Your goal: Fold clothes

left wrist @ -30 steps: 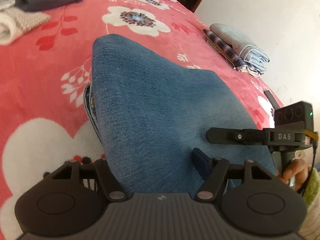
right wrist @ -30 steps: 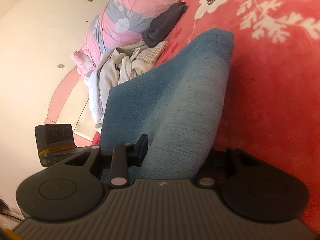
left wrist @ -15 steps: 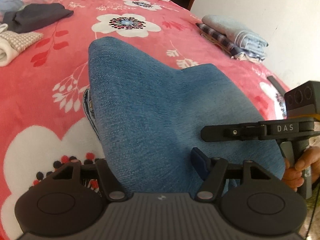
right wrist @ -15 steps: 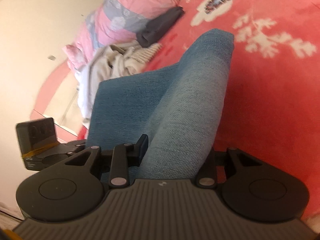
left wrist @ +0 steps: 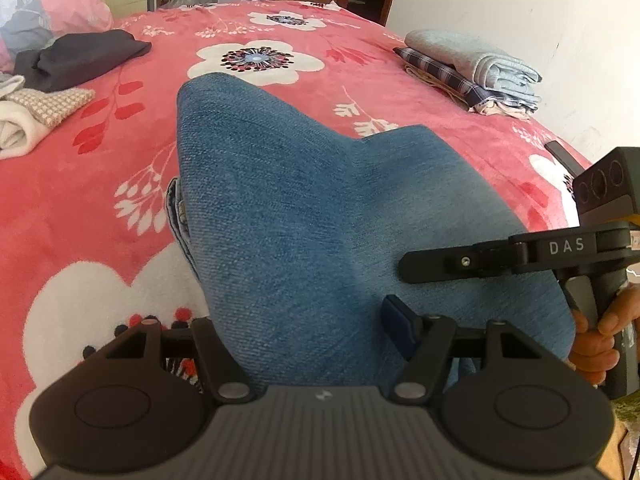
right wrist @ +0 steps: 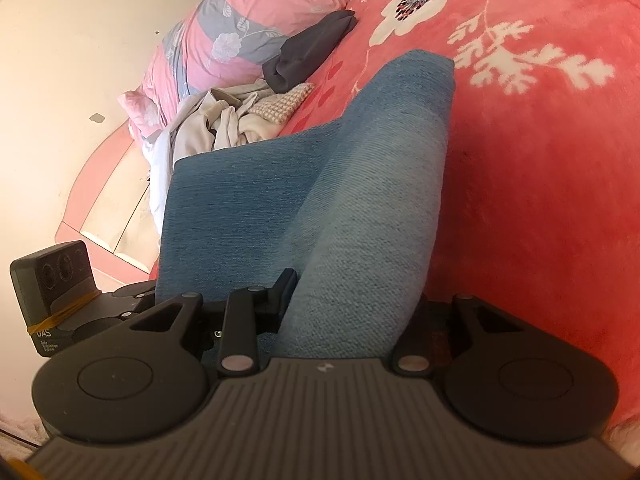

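Left hand-held gripper (left wrist: 316, 344) is clamped on the near edge of the blue jeans (left wrist: 304, 216), the denim bunched between its two fingers; only one dark blue pad (left wrist: 394, 322) shows, the other finger being buried under the cloth. Right hand-held gripper (right wrist: 352, 312) grips the same jeans (right wrist: 360, 216) in the same way, with the fabric filling the gap between its fingers and covering most of them.

Denim rises in a folded ridge from both grippers and runs out over the red floral blanket (left wrist: 80, 184) of the bed, its far end resting on the blanket. A lighter denim edge with stitching (left wrist: 178, 216) peeks from under the left side of the fold; what part of the garment it is cannot be made out.

In the left wrist view the right gripper's body reads "DAS" (left wrist: 566, 247), and a person's hand (left wrist: 596, 344) holds its handle, cut off by the frame edge. In the right wrist view the left gripper's camera block (right wrist: 52, 280) carries "DAS" and smaller print too fine to read.

A stack of folded clothes (left wrist: 472, 70) sits near the wall. A dark garment (left wrist: 80, 58), a waffle-knit piece (left wrist: 48, 104) and a pink floral duvet (right wrist: 244, 36) lie at the other side, partly cut off.
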Action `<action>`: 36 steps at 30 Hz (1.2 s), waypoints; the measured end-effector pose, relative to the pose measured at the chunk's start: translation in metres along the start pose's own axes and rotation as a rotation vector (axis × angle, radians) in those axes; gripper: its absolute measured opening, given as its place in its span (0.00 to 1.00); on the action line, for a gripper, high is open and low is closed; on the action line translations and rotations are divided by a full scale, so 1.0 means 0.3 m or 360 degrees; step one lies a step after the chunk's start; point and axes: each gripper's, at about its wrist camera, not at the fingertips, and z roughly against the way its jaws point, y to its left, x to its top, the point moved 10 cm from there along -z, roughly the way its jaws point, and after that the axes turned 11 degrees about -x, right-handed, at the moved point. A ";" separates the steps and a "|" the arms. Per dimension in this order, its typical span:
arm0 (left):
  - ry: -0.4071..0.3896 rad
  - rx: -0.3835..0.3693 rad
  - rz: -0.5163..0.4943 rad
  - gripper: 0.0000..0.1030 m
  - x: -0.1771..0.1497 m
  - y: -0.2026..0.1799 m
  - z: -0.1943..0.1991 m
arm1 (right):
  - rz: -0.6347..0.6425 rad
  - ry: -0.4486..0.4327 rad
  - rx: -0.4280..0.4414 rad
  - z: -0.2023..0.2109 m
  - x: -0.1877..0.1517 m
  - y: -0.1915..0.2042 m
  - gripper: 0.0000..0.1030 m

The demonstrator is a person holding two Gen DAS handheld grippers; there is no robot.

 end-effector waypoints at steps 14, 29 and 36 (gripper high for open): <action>-0.0039 0.0010 -0.0019 0.65 -0.005 -0.005 0.005 | 0.0009 -0.0025 -0.0032 -0.005 0.004 0.008 0.31; -0.0067 -0.0018 0.0080 0.63 -0.017 -0.011 0.069 | 0.0126 -0.0106 -0.0047 0.034 0.009 0.088 0.32; -0.0080 -0.0064 0.0055 0.62 0.061 -0.092 0.071 | 0.0148 -0.0125 -0.0003 0.094 0.041 0.083 0.32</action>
